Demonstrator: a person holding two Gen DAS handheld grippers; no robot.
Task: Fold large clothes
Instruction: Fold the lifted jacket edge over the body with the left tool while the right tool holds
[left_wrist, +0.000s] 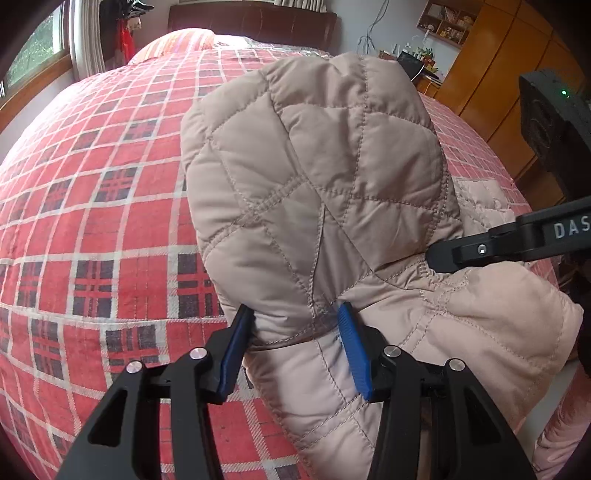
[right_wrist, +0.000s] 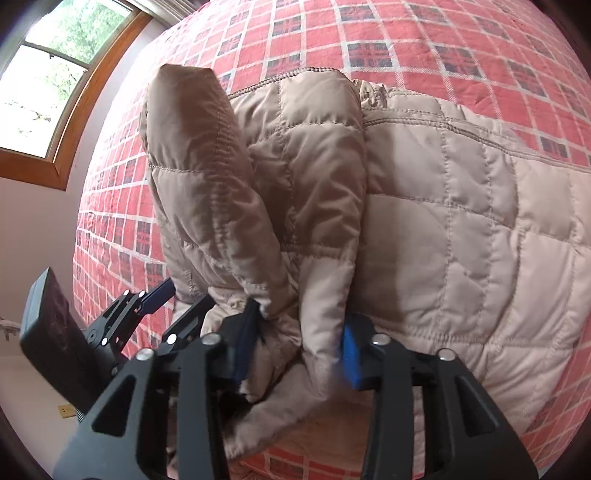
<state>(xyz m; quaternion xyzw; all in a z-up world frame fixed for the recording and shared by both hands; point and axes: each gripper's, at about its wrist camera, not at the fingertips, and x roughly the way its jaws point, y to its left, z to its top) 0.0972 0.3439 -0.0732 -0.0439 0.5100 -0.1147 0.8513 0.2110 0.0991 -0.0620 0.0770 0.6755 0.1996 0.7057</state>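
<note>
Nearest in the left wrist view, the left hand-held gripper (left_wrist: 295, 347) has its blue pads (left_wrist: 354, 350) closed partway on a bunched fold of a beige quilted jacket (left_wrist: 317, 177), the fabric pinched between them. The jacket lies on a bed (left_wrist: 92, 221) covered in a red, white and dark plaid spread, and a padded part of it stands up in front of the camera, hiding the middle of the bed beyond.

On the right of that view the right hand-held gripper (left_wrist: 436, 254) reaches in and touches the jacket's seam; white letters "DAS" show on its black arm, the rest cut off at the edge.

In the right wrist view the right hand-held gripper (right_wrist: 299, 350) is clamped on a gathered wad of the jacket (right_wrist: 461, 229), and the left hand-held gripper (right_wrist: 162, 291) sits just beside it to the left.

Farther off stand a dark headboard (left_wrist: 251, 22), a wooden wardrobe (left_wrist: 509, 74), a wall shelf (left_wrist: 447, 22) holding small items, and a wood-framed window (right_wrist: 48, 81).
</note>
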